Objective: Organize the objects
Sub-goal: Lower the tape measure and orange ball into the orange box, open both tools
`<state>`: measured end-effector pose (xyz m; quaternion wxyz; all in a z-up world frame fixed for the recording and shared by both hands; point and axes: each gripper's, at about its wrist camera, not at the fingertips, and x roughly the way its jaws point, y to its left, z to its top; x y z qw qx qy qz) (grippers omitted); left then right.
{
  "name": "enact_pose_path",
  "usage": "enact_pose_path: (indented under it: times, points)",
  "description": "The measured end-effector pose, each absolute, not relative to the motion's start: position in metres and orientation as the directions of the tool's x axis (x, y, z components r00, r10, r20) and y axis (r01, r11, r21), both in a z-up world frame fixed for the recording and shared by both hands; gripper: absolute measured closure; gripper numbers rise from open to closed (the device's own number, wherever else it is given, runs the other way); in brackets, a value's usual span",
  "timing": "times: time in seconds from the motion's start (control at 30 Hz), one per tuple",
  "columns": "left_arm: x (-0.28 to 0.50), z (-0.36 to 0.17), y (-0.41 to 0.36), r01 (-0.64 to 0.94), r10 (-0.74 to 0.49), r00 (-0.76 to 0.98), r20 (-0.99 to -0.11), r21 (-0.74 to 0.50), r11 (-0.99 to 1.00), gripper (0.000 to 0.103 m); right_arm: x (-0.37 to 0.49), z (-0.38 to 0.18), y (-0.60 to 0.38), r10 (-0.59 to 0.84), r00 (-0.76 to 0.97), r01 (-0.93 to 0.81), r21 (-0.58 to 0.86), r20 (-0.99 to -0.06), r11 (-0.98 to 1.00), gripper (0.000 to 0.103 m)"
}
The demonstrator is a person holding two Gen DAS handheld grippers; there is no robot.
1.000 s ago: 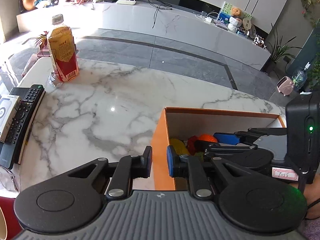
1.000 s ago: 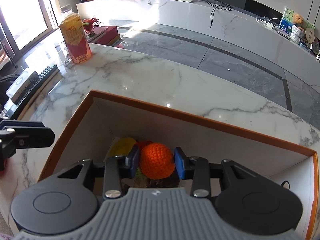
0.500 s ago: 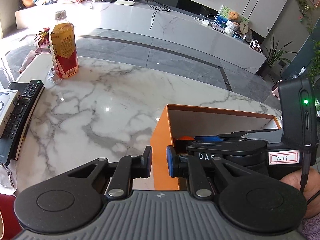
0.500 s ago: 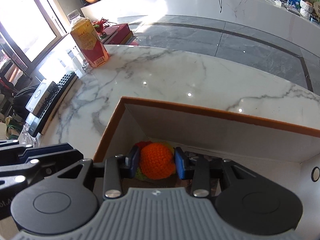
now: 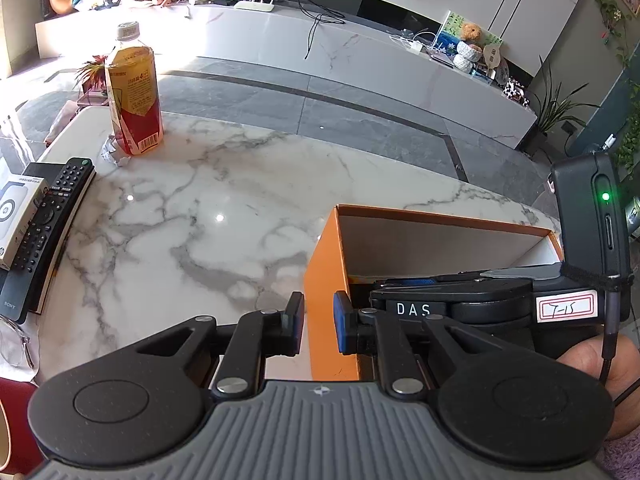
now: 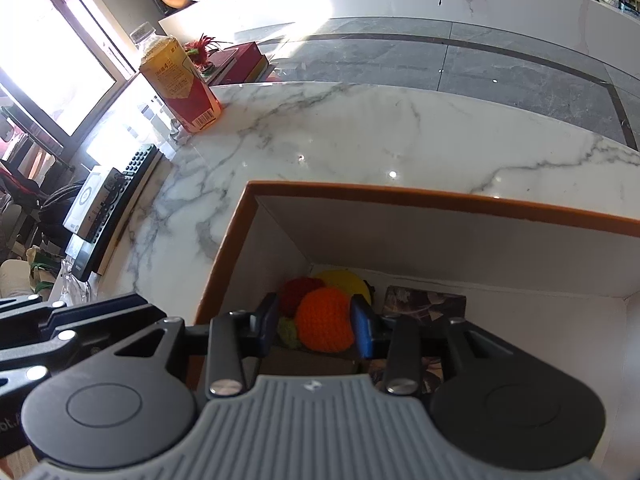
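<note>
An orange box (image 5: 320, 280) with white inner walls (image 6: 460, 248) stands on the marble table. My left gripper (image 5: 318, 322) is shut on the box's near left wall, one finger outside and one inside. My right gripper (image 6: 316, 322) is inside the box, shut on an orange crocheted ball (image 6: 326, 320). Below it lie a red ball (image 6: 298, 294), a yellow ball (image 6: 346, 282) and a green one (image 6: 288, 330). In the left wrist view the right gripper's body (image 5: 480, 308) hides the box contents.
A tea bottle (image 5: 134, 92) stands at the table's far left. A black remote (image 5: 44, 228) and a white packet (image 5: 14, 214) lie on a dark book at the left edge. A dark patterned item (image 6: 424, 304) lies in the box.
The right gripper has swung and lowered into the box with the orange ball held. The left gripper has stayed clamped on the box wall.
</note>
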<state>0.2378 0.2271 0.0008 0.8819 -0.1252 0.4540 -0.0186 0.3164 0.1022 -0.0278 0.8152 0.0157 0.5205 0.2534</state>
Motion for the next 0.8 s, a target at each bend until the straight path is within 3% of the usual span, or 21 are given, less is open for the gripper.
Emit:
enact_pose_path:
  times: [0.33,0.8]
  points:
    - [0.196,0.038,0.200,-0.029,-0.157,0.643,-0.749,-0.228,0.973,0.084,0.273,0.017,0.077,0.457,0.378,-0.443,0.277,-0.805,0.853,0.061]
    - [0.109,0.065,0.114,0.100,-0.200,0.716,-0.669,-0.186,0.977,0.084,0.131,0.078,-0.026,0.447,0.569,-0.435,0.209,-0.691,0.876,0.060]
